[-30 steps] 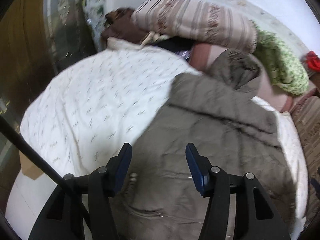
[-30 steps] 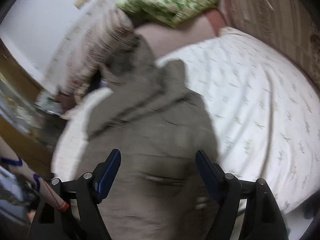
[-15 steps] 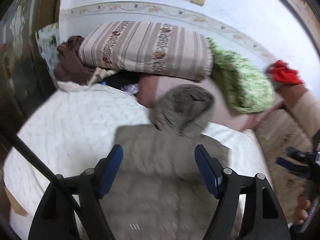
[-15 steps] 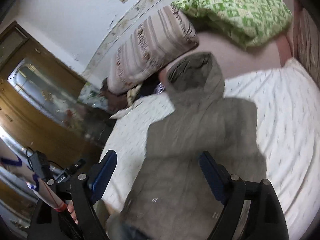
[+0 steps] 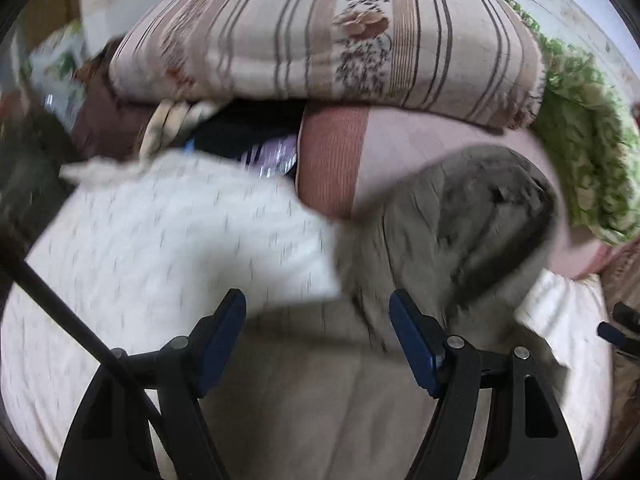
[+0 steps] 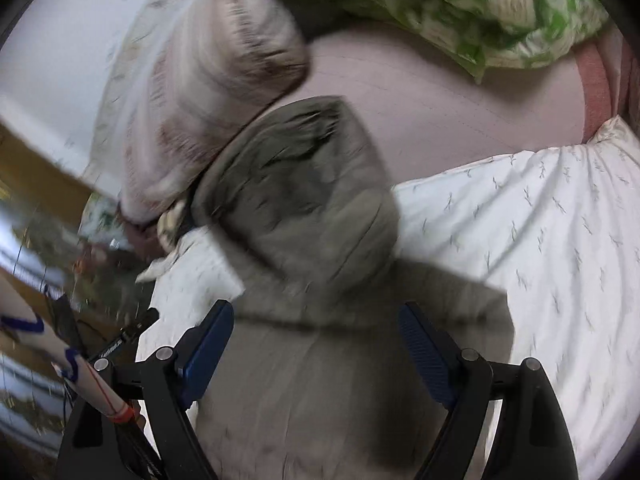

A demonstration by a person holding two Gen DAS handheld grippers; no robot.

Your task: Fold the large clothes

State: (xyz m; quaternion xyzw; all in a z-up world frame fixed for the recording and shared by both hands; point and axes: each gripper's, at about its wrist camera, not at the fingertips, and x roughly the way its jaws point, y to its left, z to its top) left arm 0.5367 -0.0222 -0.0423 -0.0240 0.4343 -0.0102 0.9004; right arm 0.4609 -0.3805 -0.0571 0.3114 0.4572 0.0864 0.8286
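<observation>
A grey-brown hooded jacket (image 5: 320, 380) lies flat on a white patterned bedsheet (image 5: 160, 248), its hood (image 5: 472, 216) pointing toward the pillows. It also shows in the right wrist view (image 6: 328, 392), with the hood (image 6: 304, 192) ahead. My left gripper (image 5: 318, 336) is open and empty, just above the jacket's upper body near the collar. My right gripper (image 6: 316, 348) is open and empty, over the jacket below the hood. Both views are motion-blurred.
A striped pillow (image 5: 320, 36) and a green patterned quilt (image 5: 580, 120) are piled on a pink bolster (image 5: 400, 152) at the bed's head. Dark clothes (image 5: 104, 120) lie at the left. The white sheet (image 6: 540, 240) spreads to the jacket's right. A wooden wardrobe (image 6: 36, 184) stands at the left.
Both grippers have moved forward along the jacket toward the hood and the pillows, which now look much closer. Both remain open and empty.
</observation>
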